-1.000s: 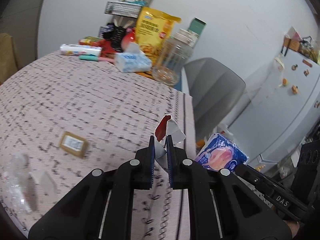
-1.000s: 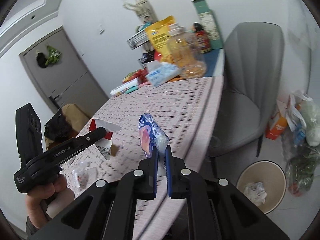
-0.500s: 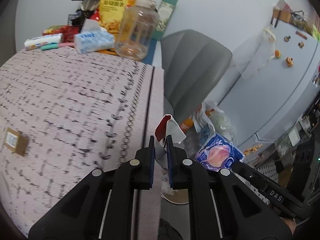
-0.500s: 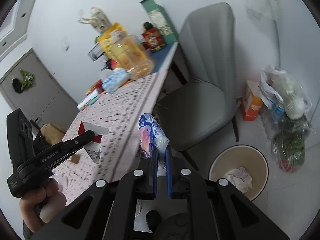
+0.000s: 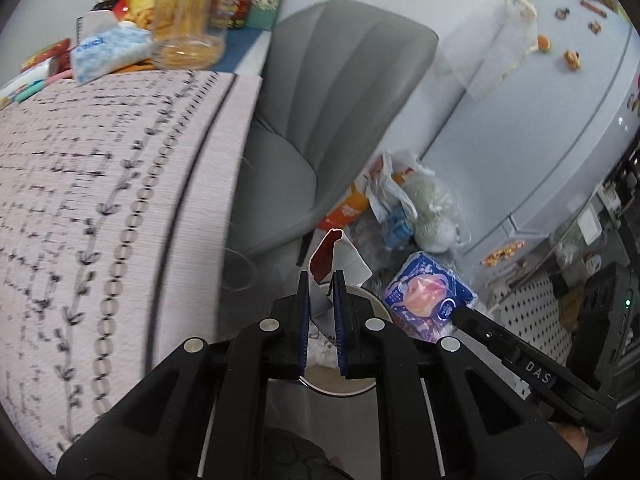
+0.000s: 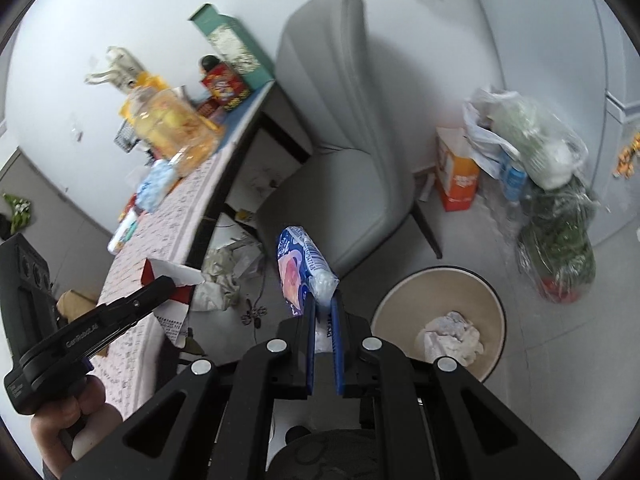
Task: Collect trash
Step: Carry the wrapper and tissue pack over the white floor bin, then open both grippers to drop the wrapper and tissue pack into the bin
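Note:
My left gripper (image 5: 321, 280) is shut on a torn red and white wrapper (image 5: 335, 256), held past the table's right edge above the round beige bin (image 5: 372, 298). My right gripper (image 6: 323, 304) is shut on a blue snack packet with a pink picture (image 6: 301, 270), held in the air just left of the bin (image 6: 404, 304), which has crumpled white paper (image 6: 452, 334) inside. The packet also shows in the left wrist view (image 5: 426, 298), and the wrapper in the right wrist view (image 6: 172, 276).
The table with a pink patterned cloth (image 5: 100, 184) lies to the left. A grey chair (image 6: 340, 152) stands behind the bin. Plastic bags (image 6: 532, 140) and an orange carton (image 6: 456, 176) sit by the fridge (image 5: 560, 100). Crumpled paper (image 6: 224, 272) lies under the table.
Both grippers have swung right, off the table and toward the floor bin, each still holding its piece of trash. The bin now sits close below them.

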### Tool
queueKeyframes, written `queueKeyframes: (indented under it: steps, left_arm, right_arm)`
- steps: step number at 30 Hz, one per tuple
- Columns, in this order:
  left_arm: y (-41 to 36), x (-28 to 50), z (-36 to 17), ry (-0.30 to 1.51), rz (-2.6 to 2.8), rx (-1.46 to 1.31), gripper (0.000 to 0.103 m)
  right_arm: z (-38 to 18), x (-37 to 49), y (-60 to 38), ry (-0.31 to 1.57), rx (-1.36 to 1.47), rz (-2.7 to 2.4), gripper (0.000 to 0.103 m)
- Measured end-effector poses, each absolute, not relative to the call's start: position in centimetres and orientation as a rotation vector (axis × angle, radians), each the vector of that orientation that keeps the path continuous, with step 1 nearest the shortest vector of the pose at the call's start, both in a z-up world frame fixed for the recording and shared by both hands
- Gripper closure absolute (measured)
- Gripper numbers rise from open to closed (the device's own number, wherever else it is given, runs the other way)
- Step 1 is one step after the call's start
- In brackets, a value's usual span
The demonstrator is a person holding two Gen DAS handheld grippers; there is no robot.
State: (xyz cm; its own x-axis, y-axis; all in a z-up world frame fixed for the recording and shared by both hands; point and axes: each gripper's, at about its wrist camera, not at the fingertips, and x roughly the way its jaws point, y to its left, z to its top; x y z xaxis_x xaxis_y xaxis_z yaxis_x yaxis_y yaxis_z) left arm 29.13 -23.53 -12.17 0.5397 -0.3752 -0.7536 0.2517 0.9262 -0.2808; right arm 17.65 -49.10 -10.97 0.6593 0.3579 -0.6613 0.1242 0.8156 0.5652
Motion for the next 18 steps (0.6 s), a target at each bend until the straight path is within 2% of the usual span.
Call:
queueKeyframes:
  steps: [4,6,7,8,18]
  left_arm:
    - [-25.1,29.6,-13.0,0.952,-0.382,-0.125,0.092]
    - [-26.0,29.8,-13.4,0.961,-0.387,-0.111,0.092]
    - [-26.5,30.0,-13.7,0.967,-0.391,-0.105,0.092]
    - [-26.9,30.0,-13.9,0.971,-0.393,-0.1,0.092]
    - [-31.6,30.3,-16.7,1.04,-0.458,-0.059,0.092]
  right_arm:
    - [-12.7,18.2,-50.5,0.872,0.651,0.125,0.09]
    - [-13.6,18.4,-51.5,0.887,0.683,0.123,0.068]
    - [-13.8,18.3,-51.8,0.881,0.682,0.113,0.053]
    - [-13.9,18.0,-52.3,0.873,0.675,0.097,0.05]
    - [-15.1,15.4,-57.6,0.87,0.719,-0.004,0.049]
